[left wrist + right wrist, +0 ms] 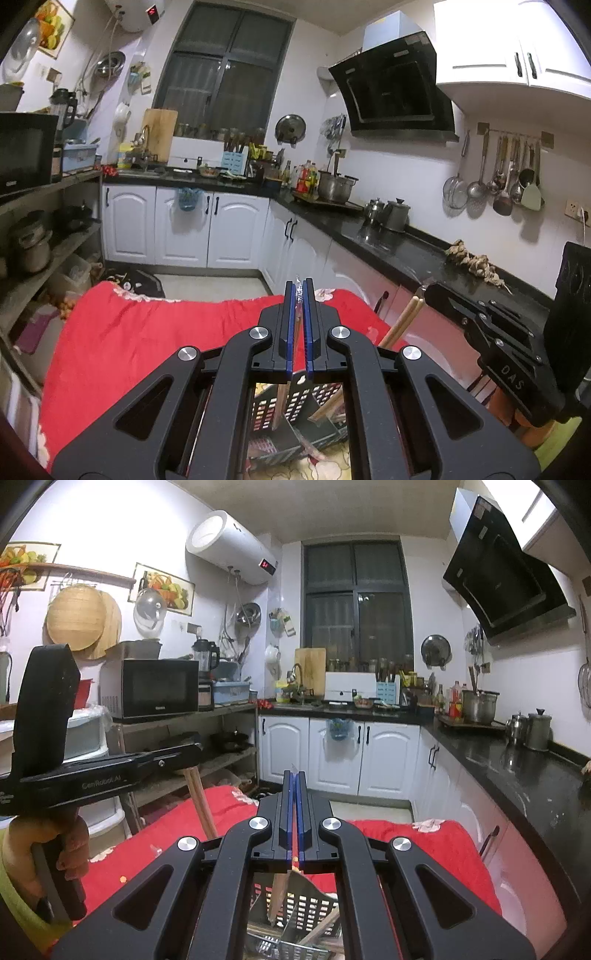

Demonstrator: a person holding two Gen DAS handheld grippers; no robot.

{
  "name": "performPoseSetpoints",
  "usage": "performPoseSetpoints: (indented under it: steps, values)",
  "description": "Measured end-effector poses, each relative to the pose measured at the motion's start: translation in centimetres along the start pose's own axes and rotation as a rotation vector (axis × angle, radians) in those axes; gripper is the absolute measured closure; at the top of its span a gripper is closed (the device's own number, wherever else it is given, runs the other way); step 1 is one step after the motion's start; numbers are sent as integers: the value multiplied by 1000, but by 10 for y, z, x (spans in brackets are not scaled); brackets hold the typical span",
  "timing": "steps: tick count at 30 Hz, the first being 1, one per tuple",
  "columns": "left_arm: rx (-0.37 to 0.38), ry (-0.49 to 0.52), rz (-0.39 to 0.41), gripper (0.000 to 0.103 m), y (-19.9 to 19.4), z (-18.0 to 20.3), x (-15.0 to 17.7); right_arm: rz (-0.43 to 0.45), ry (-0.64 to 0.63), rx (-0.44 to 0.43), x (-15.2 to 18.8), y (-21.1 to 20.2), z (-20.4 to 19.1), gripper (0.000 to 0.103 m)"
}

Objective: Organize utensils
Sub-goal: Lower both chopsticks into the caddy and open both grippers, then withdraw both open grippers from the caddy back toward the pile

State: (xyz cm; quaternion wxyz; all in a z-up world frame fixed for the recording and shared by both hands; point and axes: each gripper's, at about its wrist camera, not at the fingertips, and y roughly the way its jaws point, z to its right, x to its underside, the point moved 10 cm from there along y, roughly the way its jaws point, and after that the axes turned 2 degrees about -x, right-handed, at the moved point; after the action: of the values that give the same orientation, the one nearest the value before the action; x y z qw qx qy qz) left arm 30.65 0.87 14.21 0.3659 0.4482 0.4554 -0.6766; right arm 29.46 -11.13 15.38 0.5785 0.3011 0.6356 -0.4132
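My left gripper (300,291) is shut on wooden chopsticks (280,400). They hang below its fingers, and a thin wrapper tip pokes out above. The right wrist view shows this left gripper (197,751) from the side, its chopsticks (201,805) pointing down at the red cloth. My right gripper (294,779) is shut too, and a wooden chopstick (277,891) hangs beneath it. From the left wrist view that right gripper (430,290) stands at the right with its chopsticks (402,321) slanting down. A black perforated basket (295,406) (310,904) with dividers lies under both grippers.
A red cloth (147,332) covers the table the basket stands on. A black counter (406,251) with pots runs along the right, white cabinets (332,749) stand ahead, and a shelf with a microwave (155,688) is at the left. A person's hand (44,849) grips the left handle.
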Motion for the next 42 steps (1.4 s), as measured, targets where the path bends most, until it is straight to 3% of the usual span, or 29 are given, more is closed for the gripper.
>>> performPoseSetpoints:
  steps: [18, 21, 22, 24, 28, 38, 42]
  values:
    - [-5, -38, -88, 101, 22, -13, 46, -100, 53, 18, 49, 17, 11, 100]
    - [-1, -50, -105, 100, 24, -15, 54, -117, 56, 21, 56, 18, 12, 88]
    - [1, -60, -108, 97, 23, -16, 56, -122, 56, 22, 58, 18, 12, 84]
    - [-4, -65, -112, 71, 22, -17, 59, -131, 57, 24, 62, 18, 13, 81]
    - [-11, -67, -112, 63, 19, -18, 61, -141, 68, 25, 68, 14, 15, 74]
    - [-33, -80, -97, 19, 0, -24, 64, -182, 88, 26, 82, 0, 21, 62]
    - [-28, -87, -90, 11, -11, -23, 65, -193, 86, 26, 88, -6, 21, 62]
